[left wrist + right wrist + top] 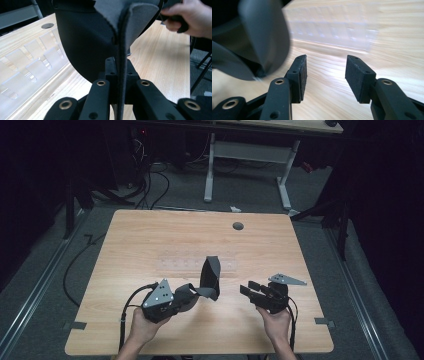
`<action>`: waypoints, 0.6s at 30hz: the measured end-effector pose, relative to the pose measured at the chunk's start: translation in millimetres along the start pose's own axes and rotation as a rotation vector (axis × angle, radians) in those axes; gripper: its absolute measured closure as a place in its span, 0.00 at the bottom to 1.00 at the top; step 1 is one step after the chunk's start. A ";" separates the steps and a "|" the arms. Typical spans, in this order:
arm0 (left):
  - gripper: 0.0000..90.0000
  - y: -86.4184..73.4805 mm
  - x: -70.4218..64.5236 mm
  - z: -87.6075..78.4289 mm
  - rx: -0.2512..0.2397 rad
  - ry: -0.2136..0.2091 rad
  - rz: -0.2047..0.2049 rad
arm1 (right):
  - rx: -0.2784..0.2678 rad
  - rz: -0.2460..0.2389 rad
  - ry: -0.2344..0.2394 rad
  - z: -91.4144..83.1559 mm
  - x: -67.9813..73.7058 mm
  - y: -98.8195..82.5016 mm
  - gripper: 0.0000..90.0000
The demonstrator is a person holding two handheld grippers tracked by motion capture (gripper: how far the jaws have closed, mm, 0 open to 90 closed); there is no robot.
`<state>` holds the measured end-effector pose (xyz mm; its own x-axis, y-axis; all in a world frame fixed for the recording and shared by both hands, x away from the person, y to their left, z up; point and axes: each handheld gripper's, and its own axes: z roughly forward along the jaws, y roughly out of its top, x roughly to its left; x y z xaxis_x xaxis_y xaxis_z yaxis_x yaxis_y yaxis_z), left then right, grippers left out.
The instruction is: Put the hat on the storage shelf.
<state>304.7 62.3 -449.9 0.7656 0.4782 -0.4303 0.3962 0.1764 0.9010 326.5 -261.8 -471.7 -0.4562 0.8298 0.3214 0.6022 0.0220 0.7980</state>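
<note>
Clearly, the left hand-held gripper [187,295] pinches the dark fabric piece [209,277] above the near middle of the desk [150,240]; the empty right hand-held gripper [248,288], jaws apart, should seize its free edge squarely.

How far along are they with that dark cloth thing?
Done: the left gripper is shut on the dark grey felt-like fabric piece, lifting part of it off the light wooden table. In hand: the right gripper is open beside it. Left: a second grip, probably.
</note>
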 end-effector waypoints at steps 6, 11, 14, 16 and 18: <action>0.96 6.7 5.5 -3.3 -0.035 0.010 -0.025 | 0.015 -0.038 -0.139 4.4 -19.5 -12.6 0.55; 0.96 12.9 10.5 -4.5 -0.054 0.031 -0.037 | 0.022 -0.058 -0.262 8.9 -36.4 -20.1 0.52; 0.96 17.3 11.5 -5.6 -0.072 0.034 -0.048 | 0.048 -0.068 -0.310 11.9 -46.0 -23.2 0.47; 0.96 19.5 13.2 -6.1 -0.081 0.040 -0.050 | 0.062 -0.078 -0.346 13.7 -49.8 -26.0 0.47; 0.96 21.9 15.4 -6.6 -0.093 0.049 -0.056 | 0.078 -0.088 -0.378 15.1 -51.7 -28.4 0.46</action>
<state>321.8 79.2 -436.4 0.7171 0.5063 -0.4790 0.3872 0.2820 0.8778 342.8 -296.9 -518.7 -0.2436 0.9694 0.0310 0.6264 0.1328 0.7681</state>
